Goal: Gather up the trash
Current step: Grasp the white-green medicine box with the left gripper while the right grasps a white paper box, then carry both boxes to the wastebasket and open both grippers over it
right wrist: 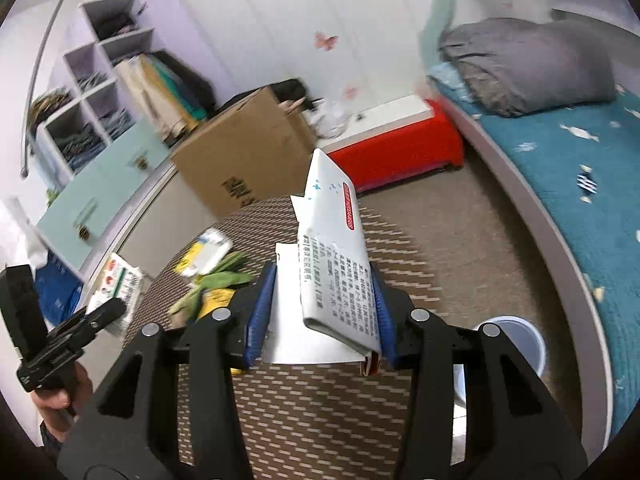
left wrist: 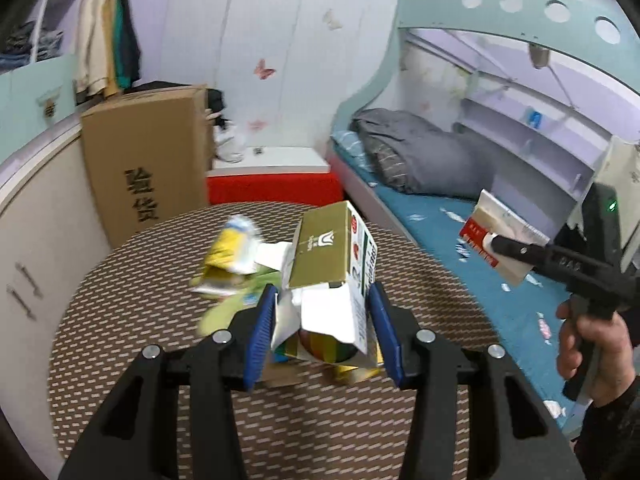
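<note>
My left gripper (left wrist: 322, 332) is shut on a crumpled gold and white carton (left wrist: 332, 264) and holds it over the round patterned table (left wrist: 160, 340). My right gripper (right wrist: 318, 312) is shut on a flattened white box with a red label (right wrist: 336, 248); that box also shows in the left wrist view (left wrist: 498, 240), held over the bed side. More trash lies on the table: a yellow and white wrapper (left wrist: 232, 252) and green scraps (right wrist: 216, 284).
A white bin (right wrist: 516, 344) stands on the floor right of the table. A large cardboard box (left wrist: 148, 168), a red and white low cabinet (left wrist: 272, 188) and the bed with a grey quilt (left wrist: 416, 156) surround the table. Bags (right wrist: 120, 284) lie at the left.
</note>
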`<control>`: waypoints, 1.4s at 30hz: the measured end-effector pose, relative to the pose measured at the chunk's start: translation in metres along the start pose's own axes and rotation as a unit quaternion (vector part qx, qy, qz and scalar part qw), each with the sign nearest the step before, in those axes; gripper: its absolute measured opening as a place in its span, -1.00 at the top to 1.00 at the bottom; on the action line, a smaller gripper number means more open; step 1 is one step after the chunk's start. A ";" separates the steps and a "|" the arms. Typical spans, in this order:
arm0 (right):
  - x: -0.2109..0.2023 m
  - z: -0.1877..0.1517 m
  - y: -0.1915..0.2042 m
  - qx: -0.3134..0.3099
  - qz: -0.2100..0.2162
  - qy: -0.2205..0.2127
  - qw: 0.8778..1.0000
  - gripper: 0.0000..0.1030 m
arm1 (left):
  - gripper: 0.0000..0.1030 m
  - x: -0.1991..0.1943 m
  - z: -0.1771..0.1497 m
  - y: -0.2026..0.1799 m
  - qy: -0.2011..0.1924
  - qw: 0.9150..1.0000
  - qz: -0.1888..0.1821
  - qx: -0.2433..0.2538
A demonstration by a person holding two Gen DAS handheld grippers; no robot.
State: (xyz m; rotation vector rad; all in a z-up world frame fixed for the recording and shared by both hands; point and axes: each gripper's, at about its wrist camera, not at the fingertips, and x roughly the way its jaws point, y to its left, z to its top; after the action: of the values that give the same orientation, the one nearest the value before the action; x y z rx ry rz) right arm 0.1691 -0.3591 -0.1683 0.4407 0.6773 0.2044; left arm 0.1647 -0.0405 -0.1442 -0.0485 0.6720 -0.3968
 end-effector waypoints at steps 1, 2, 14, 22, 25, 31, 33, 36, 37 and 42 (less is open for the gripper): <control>-0.003 -0.001 -0.020 0.017 -0.008 -0.002 1.000 0.14 | 0.11 0.003 0.002 -0.009 0.001 1.000 -0.007 0.001; -0.005 -0.003 -0.034 0.028 -0.015 -0.003 0.999 0.14 | 0.11 0.007 0.004 -0.018 0.001 1.000 -0.012 0.004; 0.072 -0.065 -0.213 0.175 -0.106 0.101 0.974 0.10 | 0.11 0.071 0.005 -0.125 0.043 0.994 -0.071 0.065; 0.118 -0.104 -0.282 0.266 -0.134 0.129 0.946 -0.68 | 0.11 0.119 0.006 -0.168 0.081 0.988 -0.088 0.101; 0.098 -0.114 -0.288 0.304 -0.128 0.097 0.939 -0.75 | 0.11 0.141 0.006 -0.186 0.098 0.984 -0.098 0.111; 0.034 -0.116 -0.278 0.305 -0.127 0.036 0.943 -0.79 | 0.11 0.194 0.003 -0.233 0.151 0.971 -0.128 0.133; 0.013 -0.109 -0.277 0.302 -0.130 0.016 0.944 -0.82 | 0.11 0.211 0.000 -0.246 0.172 0.967 -0.133 0.136; -0.011 -0.100 -0.273 0.293 -0.132 -0.011 0.947 -0.83 | 0.11 0.243 -0.008 -0.269 0.211 0.957 -0.131 0.147; -0.017 -0.096 -0.271 0.291 -0.131 -0.019 0.947 -0.84 | 0.10 0.252 -0.011 -0.274 0.221 0.955 -0.130 0.149; -0.027 -0.093 -0.267 0.293 -0.138 -0.027 0.946 -0.85 | -0.07 0.292 -0.020 -0.289 0.279 0.940 -0.142 0.139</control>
State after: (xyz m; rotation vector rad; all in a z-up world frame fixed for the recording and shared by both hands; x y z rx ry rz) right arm 0.0999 -0.5749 -0.3394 0.9086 0.7341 -0.2847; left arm 0.2612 -0.4149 -0.2849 0.2471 1.1679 -0.7968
